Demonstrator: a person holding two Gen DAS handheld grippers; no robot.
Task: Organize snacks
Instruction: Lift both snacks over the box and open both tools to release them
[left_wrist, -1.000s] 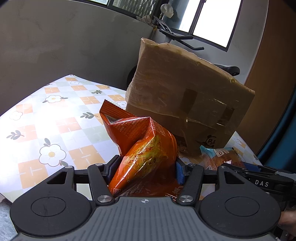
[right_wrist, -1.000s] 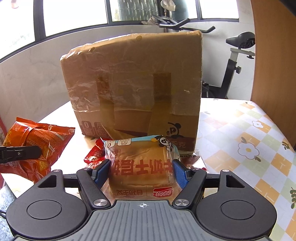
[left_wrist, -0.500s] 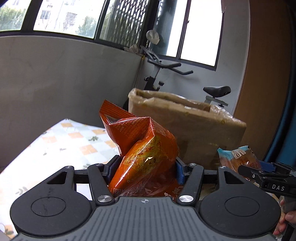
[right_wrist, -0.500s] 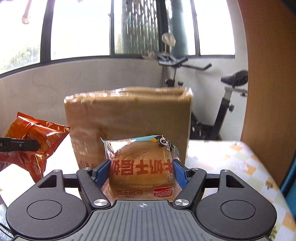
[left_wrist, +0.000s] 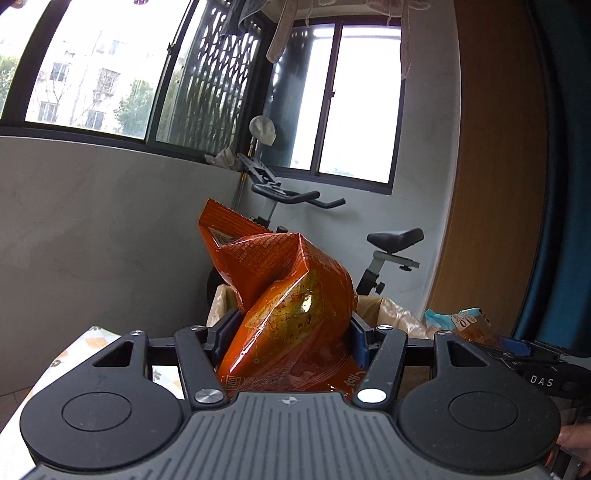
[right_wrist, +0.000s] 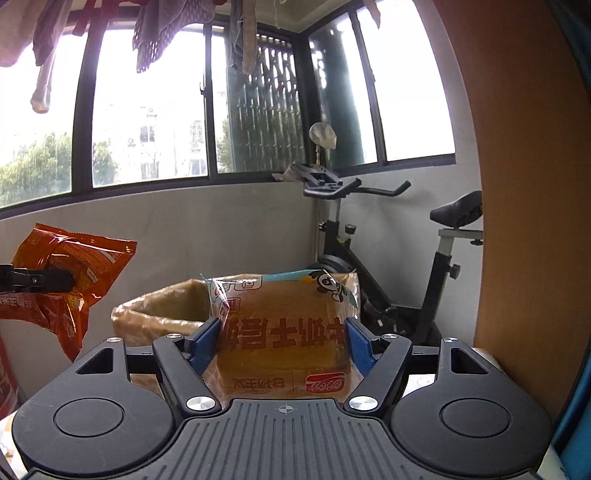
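Observation:
My left gripper (left_wrist: 291, 332) is shut on a crumpled orange snack bag (left_wrist: 288, 295), held up in the air. In the right wrist view that same orange bag (right_wrist: 74, 266) hangs at the left. My right gripper (right_wrist: 282, 332) is shut on a wrapped bread loaf (right_wrist: 282, 332) with red lettering and a panda print. Just past the loaf stands an open-topped cardboard box (right_wrist: 159, 310) wrapped in clear tape. In the left wrist view only the box rim (left_wrist: 388, 310) shows behind the orange bag, and the bread loaf (left_wrist: 469, 325) appears at the right.
A table with a flowered checked cloth (left_wrist: 99, 339) lies below at the left. An exercise bike (right_wrist: 406, 266) stands behind the box by the grey wall. A wooden panel (right_wrist: 528, 184) rises at the right. Laundry (right_wrist: 147, 33) hangs overhead by the windows.
Both grippers have risen with their packets. The box has dropped from filling the views to showing its open top below. The table has slid almost out of sight.

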